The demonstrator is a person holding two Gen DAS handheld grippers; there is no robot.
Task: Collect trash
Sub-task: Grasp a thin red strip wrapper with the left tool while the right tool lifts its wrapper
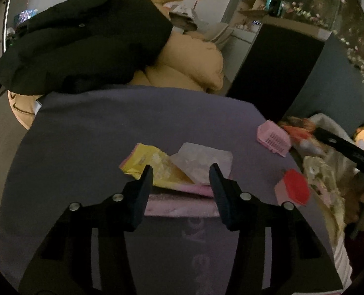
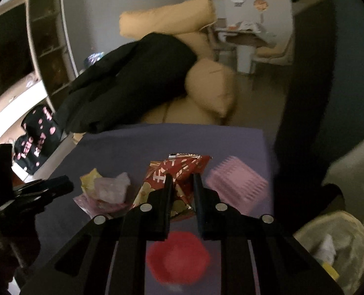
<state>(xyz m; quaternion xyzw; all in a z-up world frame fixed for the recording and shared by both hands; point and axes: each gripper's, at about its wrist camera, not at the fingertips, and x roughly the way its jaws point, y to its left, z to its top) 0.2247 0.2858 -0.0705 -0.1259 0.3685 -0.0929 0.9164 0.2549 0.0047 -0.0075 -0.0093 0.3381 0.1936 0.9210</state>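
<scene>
On the purple table lie a yellow wrapper, a clear crumpled plastic wrapper and a flat pink packet under them. My left gripper is open, its jaws on either side of this pile. In the right wrist view the same pile lies at the left. My right gripper is shut on a red and gold wrapper and holds it above the table.
A pink comb-like brush and a red-capped pink item sit on the table's right. A trash bag hangs off the right edge. A tan sofa with a black coat stands behind.
</scene>
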